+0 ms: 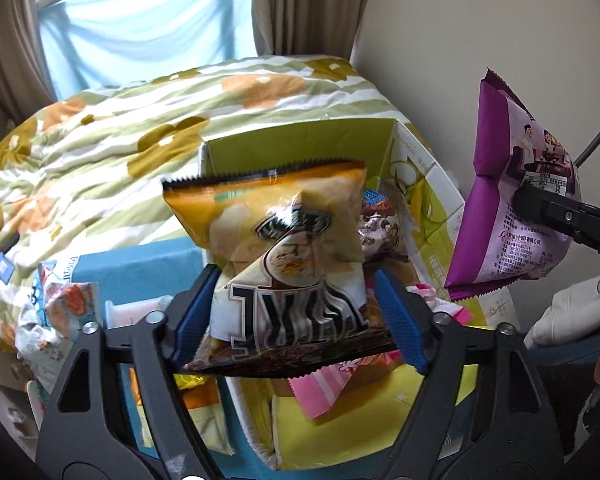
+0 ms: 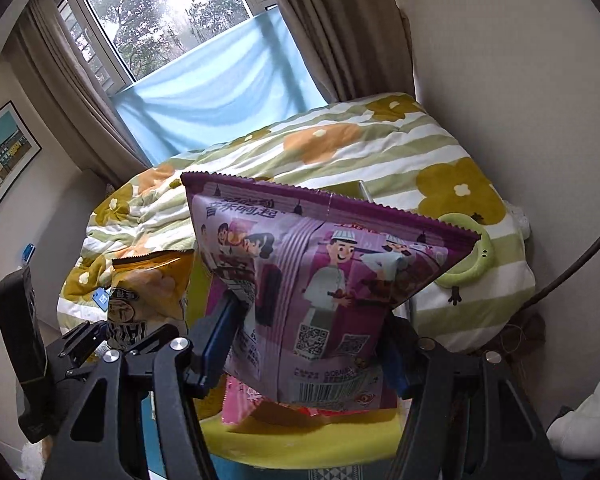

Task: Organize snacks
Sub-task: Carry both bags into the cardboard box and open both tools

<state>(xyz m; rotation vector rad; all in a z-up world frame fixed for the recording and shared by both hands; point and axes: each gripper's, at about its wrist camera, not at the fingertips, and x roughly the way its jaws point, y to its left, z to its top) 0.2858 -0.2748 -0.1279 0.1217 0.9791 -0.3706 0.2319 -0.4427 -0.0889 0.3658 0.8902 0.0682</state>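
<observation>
My left gripper [image 1: 296, 304] is shut on a yellow chip bag [image 1: 284, 232] and holds it up above an open green-and-white cardboard box [image 1: 432, 200] that holds several snack packets. My right gripper [image 2: 308, 340] is shut on a purple snack bag [image 2: 324, 276], held in the air; that bag also shows at the right of the left wrist view [image 1: 512, 216], to the right of the box. The yellow bag shows at the left of the right wrist view [image 2: 148, 292]. A pink packet [image 1: 320, 384] lies in the box under the yellow bag.
The box rests on a blue surface [image 1: 140, 268] by a bed with a flowered quilt [image 1: 140, 128]. Loose snack wrappers [image 1: 56, 320] lie at the left. A wall [image 1: 460, 40] stands to the right, a curtained window [image 2: 172, 20] behind. A green frog-shaped item [image 2: 472, 256] lies on the quilt.
</observation>
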